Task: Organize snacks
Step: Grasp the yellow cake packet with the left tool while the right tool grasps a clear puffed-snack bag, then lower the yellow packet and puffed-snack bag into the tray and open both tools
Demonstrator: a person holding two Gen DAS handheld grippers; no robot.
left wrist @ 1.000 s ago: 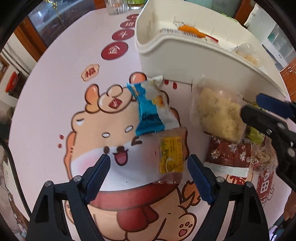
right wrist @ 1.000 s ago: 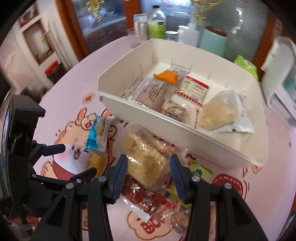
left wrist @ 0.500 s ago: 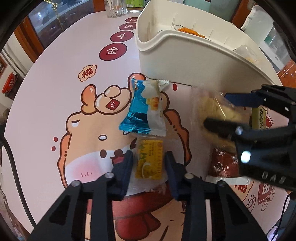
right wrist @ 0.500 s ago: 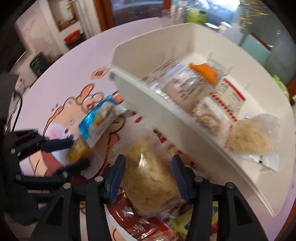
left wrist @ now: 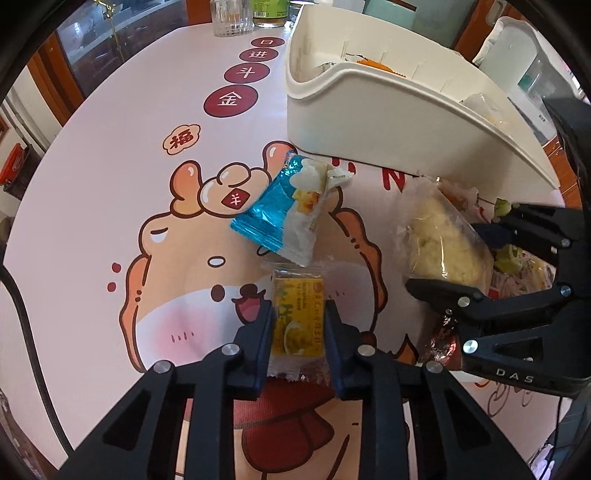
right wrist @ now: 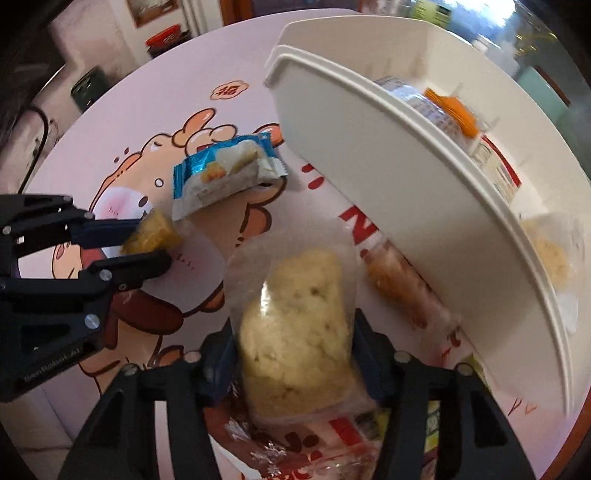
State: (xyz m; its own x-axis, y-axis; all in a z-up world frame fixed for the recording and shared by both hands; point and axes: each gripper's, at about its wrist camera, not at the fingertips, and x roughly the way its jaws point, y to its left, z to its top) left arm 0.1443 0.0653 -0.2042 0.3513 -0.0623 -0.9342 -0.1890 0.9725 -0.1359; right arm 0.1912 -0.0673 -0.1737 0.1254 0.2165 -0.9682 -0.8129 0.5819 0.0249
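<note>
My left gripper [left wrist: 298,319] is shut on a small yellow snack packet [left wrist: 297,317], which also shows in the right wrist view [right wrist: 153,234]. My right gripper [right wrist: 295,354] is shut on a clear bag of pale puffed snack [right wrist: 295,332], seen too in the left wrist view [left wrist: 443,240]. A blue and white wrapped snack [left wrist: 288,210] lies on the table between the grippers and the white bin [left wrist: 369,114]. The bin [right wrist: 388,177] holds several snacks, among them an orange-topped pack [right wrist: 450,107].
A dark red packet [right wrist: 288,443] and a green packet [left wrist: 513,254] lie under and beside the right gripper. An orange snack stick [right wrist: 399,288] lies against the bin wall. Glasses and a bottle [left wrist: 266,14] stand at the table's far edge.
My left gripper has closed on the yellow packet. My right gripper has closed on the puffed snack bag. Both have come closer to the table.
</note>
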